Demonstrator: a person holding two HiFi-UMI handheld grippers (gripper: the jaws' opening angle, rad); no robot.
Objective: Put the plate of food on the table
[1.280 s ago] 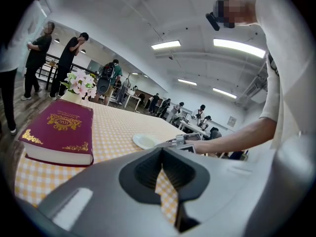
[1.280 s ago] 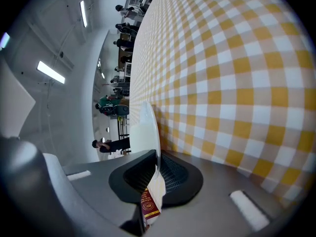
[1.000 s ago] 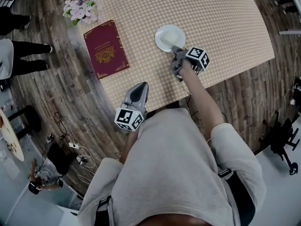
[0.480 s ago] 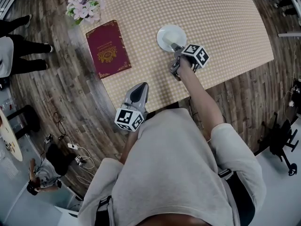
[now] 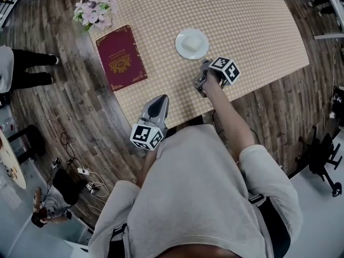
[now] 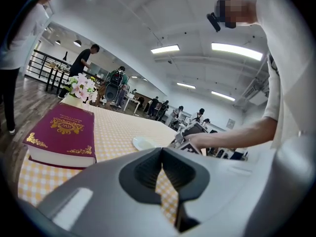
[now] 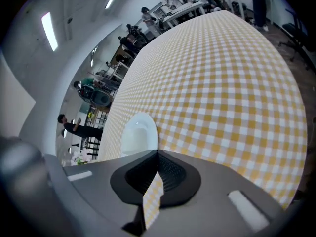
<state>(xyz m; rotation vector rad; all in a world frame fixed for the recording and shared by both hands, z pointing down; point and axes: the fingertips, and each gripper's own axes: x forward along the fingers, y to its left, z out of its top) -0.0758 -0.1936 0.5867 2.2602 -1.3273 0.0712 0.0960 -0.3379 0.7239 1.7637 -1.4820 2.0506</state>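
Observation:
A small white plate with a pale piece of food on it rests on the yellow-checked table. My right gripper hovers just short of the plate's near rim, apart from it. Its jaws have just closed and stand shut with nothing between them. In the right gripper view the plate lies just beyond the shut right gripper. My left gripper is held over the table's near edge, shut and empty. In the left gripper view its jaws meet, with the plate far ahead.
A maroon book lies on the table's left part, with a bunch of flowers at the corner beyond it. Wooden floor surrounds the table. People stand at the far left, and a black stand is at the right.
The right gripper was at the plate's near rim and has drawn back toward me and lifted a little. The plate stays on the table. The left gripper has not moved.

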